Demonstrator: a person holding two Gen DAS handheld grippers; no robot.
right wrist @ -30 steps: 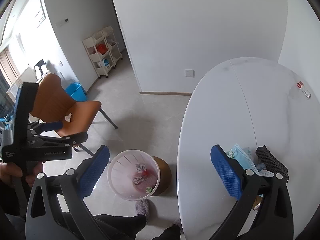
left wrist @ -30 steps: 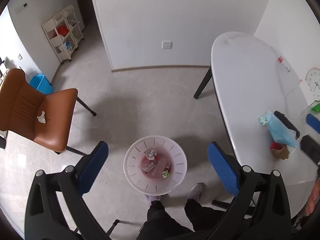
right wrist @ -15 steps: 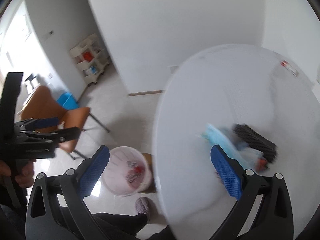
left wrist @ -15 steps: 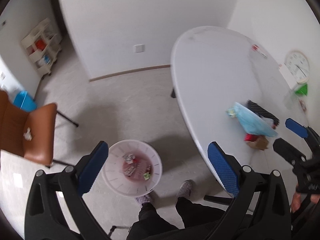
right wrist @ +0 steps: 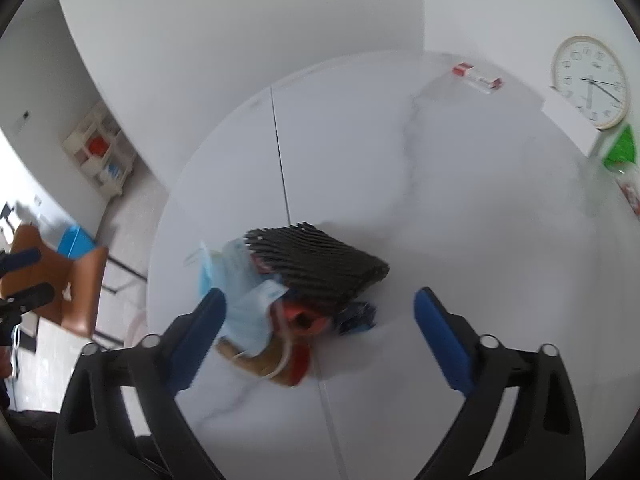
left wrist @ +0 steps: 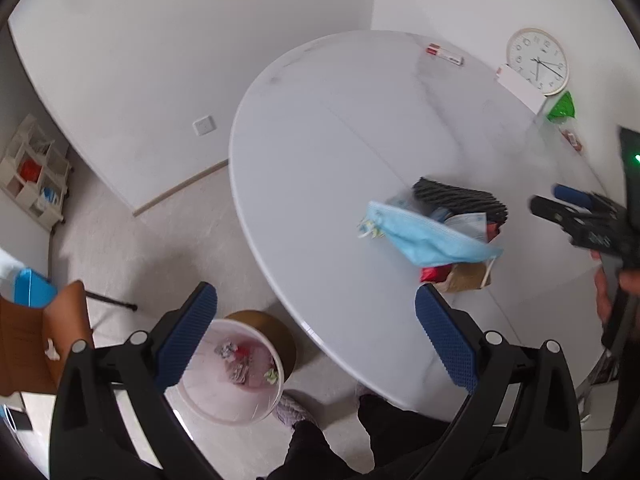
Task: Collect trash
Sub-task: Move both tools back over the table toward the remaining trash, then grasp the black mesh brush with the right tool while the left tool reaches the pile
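While both grippers' jaws gape, one blue mask (left wrist: 428,236) tops one trash pile (right wrist: 304,292) on one table (left wrist: 320,152)

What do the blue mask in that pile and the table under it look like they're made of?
The blue mask looks like thin, matte nonwoven fabric: it folds limply and has pleats. The table looks like glossy white stone or a marble-look surface, with faint grey veining and a soft sheen; which one is unclear.

We are looking at a glossy, smooth white table (right wrist: 460,208) carrying a soft blue cloth-like face mask (left wrist: 430,236) beside a black ribbed, rough-looking pad (right wrist: 320,266) and brown paper (left wrist: 468,278), while below the table's edge a translucent plastic bin (left wrist: 232,376) is standing on matt floor.
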